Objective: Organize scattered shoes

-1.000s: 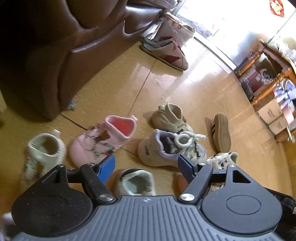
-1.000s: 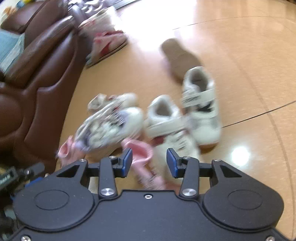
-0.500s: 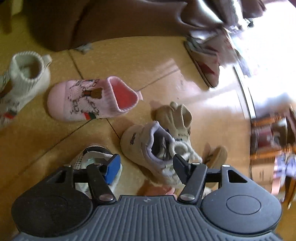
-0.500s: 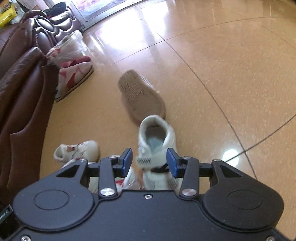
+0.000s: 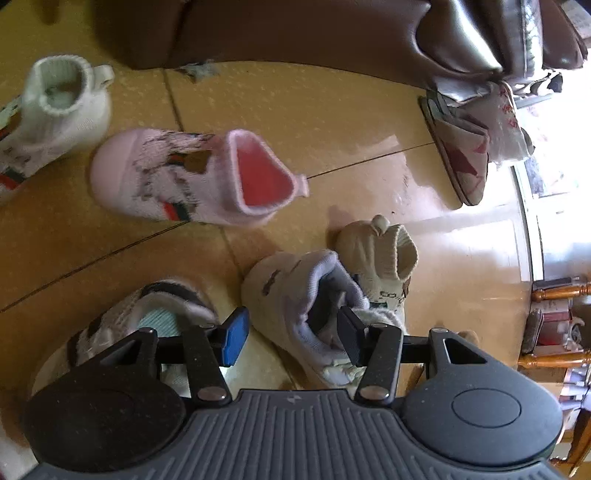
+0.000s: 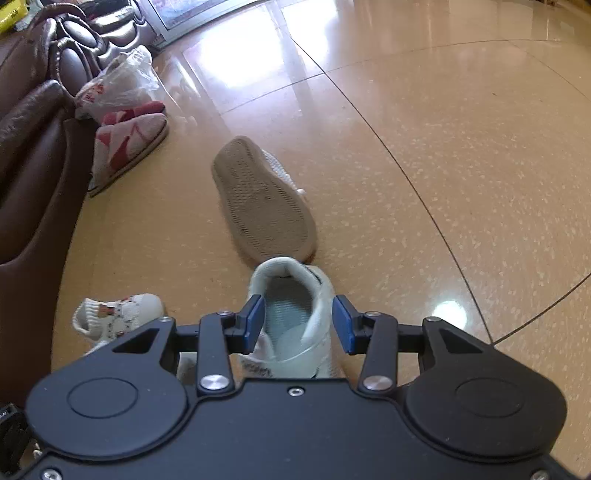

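Children's shoes lie scattered over a tan tiled floor (image 6: 461,155) beside a brown leather sofa (image 5: 295,33). Our left tongs (image 5: 291,338) are closing around the heel collar of a grey lace-up sneaker (image 5: 295,295): one pad sits inside the opening, the other outside the wall, not yet pressing. Our right tongs (image 6: 297,325) stand half open astride the heel of a white strap sneaker (image 6: 295,314), which sits just near an overturned shoe showing its brown sole (image 6: 262,199); the pads look just clear of its sides, so we judge it not gripped.

To do this well, we judge the left pads should pinch the stiff heel wall, not the loose laces, before lifting. The right tongs would need to narrow squarely on the heel.

Only the left view shows the pink knit shoe (image 5: 192,177), the white sock shoe (image 5: 62,107) at far left, the beige knit shoe (image 5: 384,254) touching the grey one, and a strap shoe (image 5: 140,328) under the left pad. Only the right view shows the overturned sole and open floor beyond. Red-patterned slippers (image 6: 125,144) appear in both.
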Demonstrator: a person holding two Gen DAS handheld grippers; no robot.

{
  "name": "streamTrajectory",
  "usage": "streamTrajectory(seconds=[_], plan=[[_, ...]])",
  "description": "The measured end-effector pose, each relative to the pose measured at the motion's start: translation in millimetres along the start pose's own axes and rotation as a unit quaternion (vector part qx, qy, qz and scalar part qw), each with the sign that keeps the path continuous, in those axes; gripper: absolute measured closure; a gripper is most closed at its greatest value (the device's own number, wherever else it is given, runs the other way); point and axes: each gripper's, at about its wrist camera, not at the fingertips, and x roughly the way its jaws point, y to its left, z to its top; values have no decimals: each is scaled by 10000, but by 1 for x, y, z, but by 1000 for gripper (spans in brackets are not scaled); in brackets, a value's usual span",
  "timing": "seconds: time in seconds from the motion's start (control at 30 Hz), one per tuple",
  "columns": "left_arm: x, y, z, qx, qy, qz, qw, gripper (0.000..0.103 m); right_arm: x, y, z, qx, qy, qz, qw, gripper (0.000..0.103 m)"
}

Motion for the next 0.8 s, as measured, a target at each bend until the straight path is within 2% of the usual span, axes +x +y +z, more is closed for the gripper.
streamTrajectory(seconds=[0.1, 0.17, 0.23, 0.33, 0.37, 0.4, 0.43, 0.47, 0.5, 0.67, 0.8], plan=[[10, 0, 2, 27, 49, 19, 10000, 51, 9, -2, 0, -101, 116, -26, 9999, 61], [15, -6, 2, 272, 17, 11, 9996, 51, 14, -2, -1, -155, 171, -51, 9997, 61], [17, -9, 2, 474, -12, 0, 9989, 51, 19, -4, -2, -174, 222, -79, 9996, 65], [17, -5, 5, 565, -6, -125, 9983, 64, 26, -9, -6, -121, 319, -196, 9992, 70], [18, -4, 6, 630, 4, -185, 9978, 75, 27, -12, -7, -54, 346, -207, 9992, 71], [18, -3, 7, 696, 14, -245, 9973, 77, 29, -14, -7, -10, 358, -211, 9991, 72], [19, -3, 8, 741, 25, -306, 9968, 79, 30, -16, -8, 8, 351, -223, 9991, 74], [18, -2, 9, 736, 33, -375, 9966, 80, 31, -16, -9, -6, 340, -191, 9992, 89], [17, -2, 9, 787, 20, -460, 9958, 80, 31, -15, -9, -68, 327, -188, 9993, 93], [9, 1, 19, 700, -73, -889, 9936, 82, 26, -10, -11, -184, 240, -153, 9994, 95], [-5, -3, 29, 868, -211, -1101, 9899, 82, 17, -19, -8, 140, 114, -79, 9998, 95]])
